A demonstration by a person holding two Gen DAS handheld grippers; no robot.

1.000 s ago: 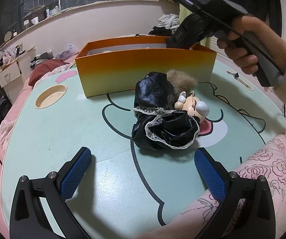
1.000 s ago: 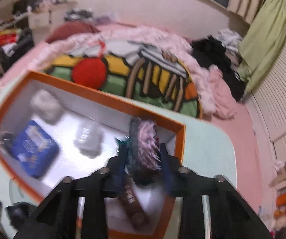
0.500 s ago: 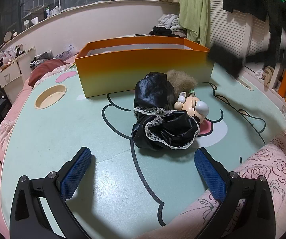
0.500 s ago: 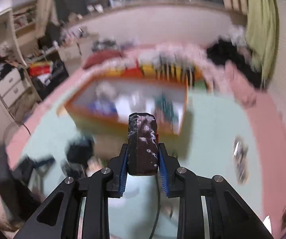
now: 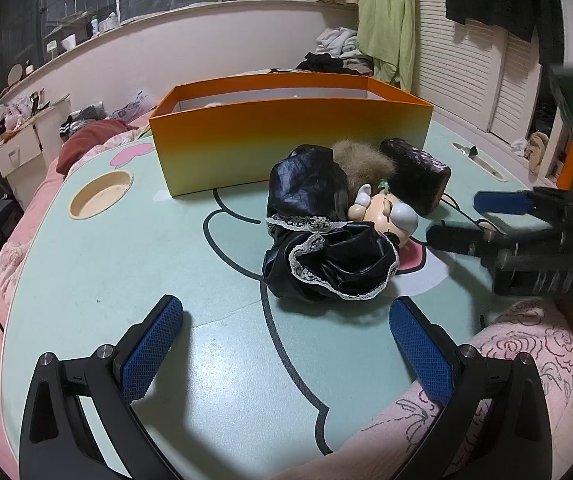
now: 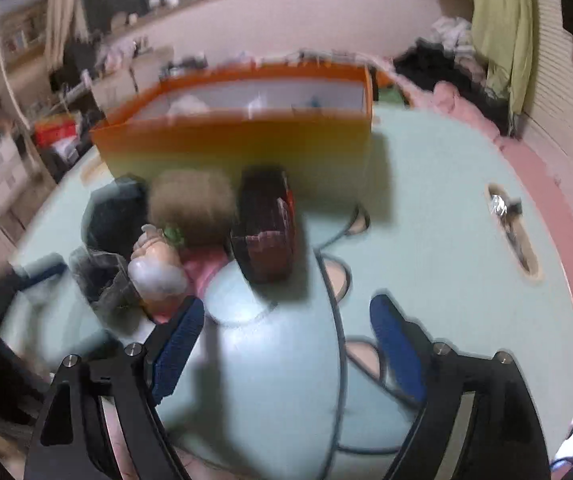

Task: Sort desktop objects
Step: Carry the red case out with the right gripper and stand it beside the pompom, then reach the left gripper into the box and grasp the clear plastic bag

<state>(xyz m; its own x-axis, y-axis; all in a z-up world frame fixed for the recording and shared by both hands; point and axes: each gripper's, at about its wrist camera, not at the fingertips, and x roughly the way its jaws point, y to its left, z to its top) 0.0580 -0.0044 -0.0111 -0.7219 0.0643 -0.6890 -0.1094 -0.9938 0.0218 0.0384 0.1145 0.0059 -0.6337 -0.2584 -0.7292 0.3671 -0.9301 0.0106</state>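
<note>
Left gripper (image 5: 286, 340) low over the near table (image 5: 106, 264) edge, angled down, jaws wide, nothing between. Right gripper (image 6: 286, 336) angled down from the right; jaws just opened wide, empty. Dark pouch (image 6: 266, 224) lies free on the table ahead of the right fingers, just beside the doll (image 5: 338, 220), its long axis running away toward the box (image 5: 286, 136). Doll lies on its side, head toward the right gripper, black dress toward the left. Orange box behind both, open top.
</note>
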